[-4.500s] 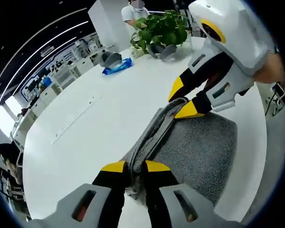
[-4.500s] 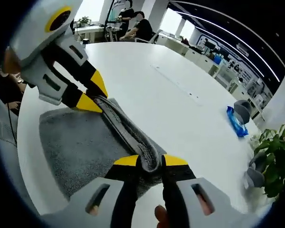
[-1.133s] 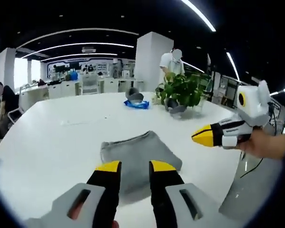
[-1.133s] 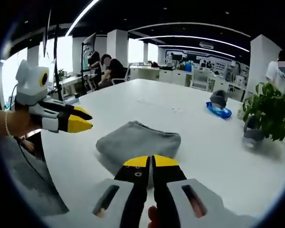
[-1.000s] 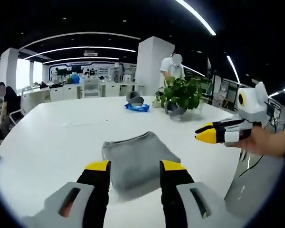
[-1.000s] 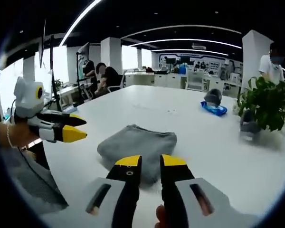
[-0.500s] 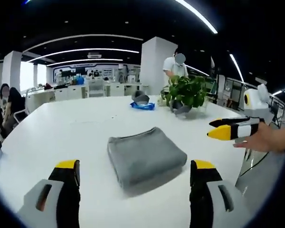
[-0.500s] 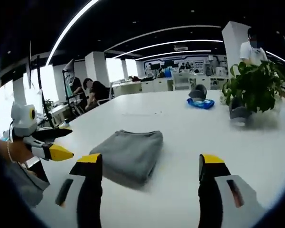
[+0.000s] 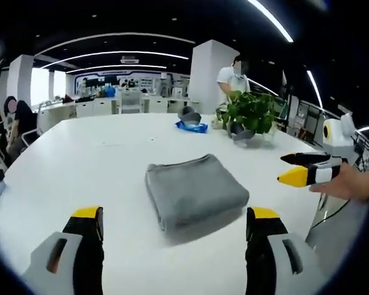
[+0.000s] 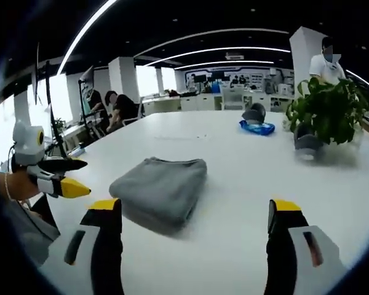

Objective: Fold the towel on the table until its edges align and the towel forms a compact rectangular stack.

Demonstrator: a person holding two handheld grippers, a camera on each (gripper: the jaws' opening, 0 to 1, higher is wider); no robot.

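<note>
One white table carries one grey towel, folded into a compact rectangular stack near the table's close edge. Farther back stand one potted plant, one blue packet and two small grey objects, one beside the packet, one at the plant's base. Two grippers are present: the left gripper and the right gripper each have jaws spread wide, hold nothing, and sit short of the towel without touching it.
</note>
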